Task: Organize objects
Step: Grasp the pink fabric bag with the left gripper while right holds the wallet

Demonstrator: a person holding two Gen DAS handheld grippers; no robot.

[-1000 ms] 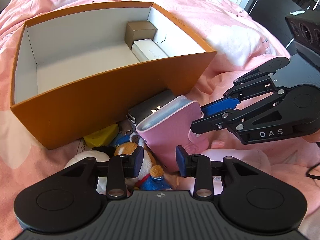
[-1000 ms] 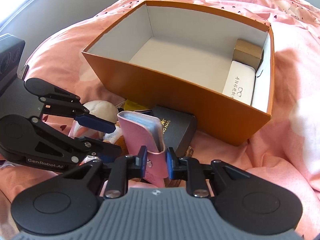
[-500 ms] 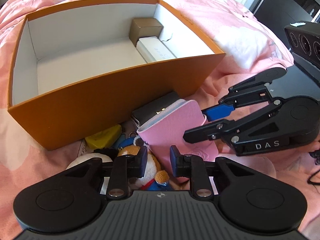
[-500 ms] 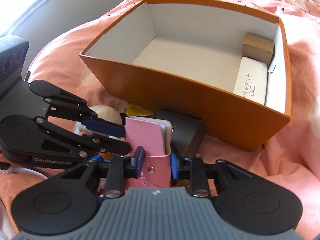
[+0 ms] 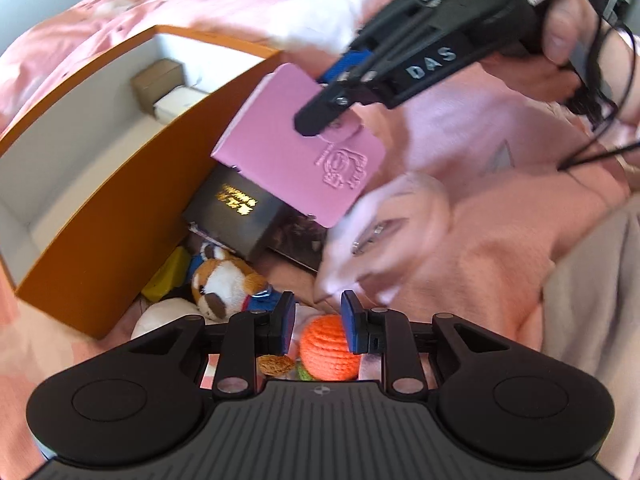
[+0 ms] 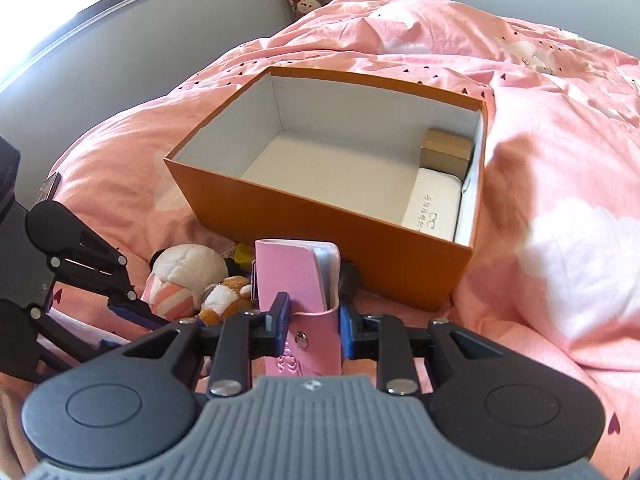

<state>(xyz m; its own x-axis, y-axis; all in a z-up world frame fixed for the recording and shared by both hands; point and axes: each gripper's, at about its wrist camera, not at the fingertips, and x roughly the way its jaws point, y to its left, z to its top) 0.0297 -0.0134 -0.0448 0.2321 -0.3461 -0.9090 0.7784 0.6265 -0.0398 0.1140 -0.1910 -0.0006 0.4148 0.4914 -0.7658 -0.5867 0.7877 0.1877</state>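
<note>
My right gripper point(image 6: 313, 325) is shut on a pink card wallet point(image 6: 298, 284) and holds it in the air in front of the orange box point(image 6: 320, 216). In the left wrist view the wallet point(image 5: 304, 148) hangs from the right gripper point(image 5: 332, 96) above the pile. My left gripper point(image 5: 318, 322) is open and empty, low over an orange yarn ball point(image 5: 326, 350). The orange box point(image 5: 108, 216) holds a white glasses case point(image 6: 434, 208) and a small brown box point(image 6: 446, 151) at its right end.
Beside the box lie a black box with gold lettering point(image 5: 240, 210), a fox plush point(image 5: 224, 280), a yellow item point(image 5: 168, 276) and a white and pink plush point(image 6: 184, 276). All sits on a rumpled pink duvet point(image 6: 560, 160). A wall and window stand behind.
My right gripper has lifted the pink wallet up and away from the pile. My left gripper has pulled back, tilted and opened a little, now over the orange yarn ball.
</note>
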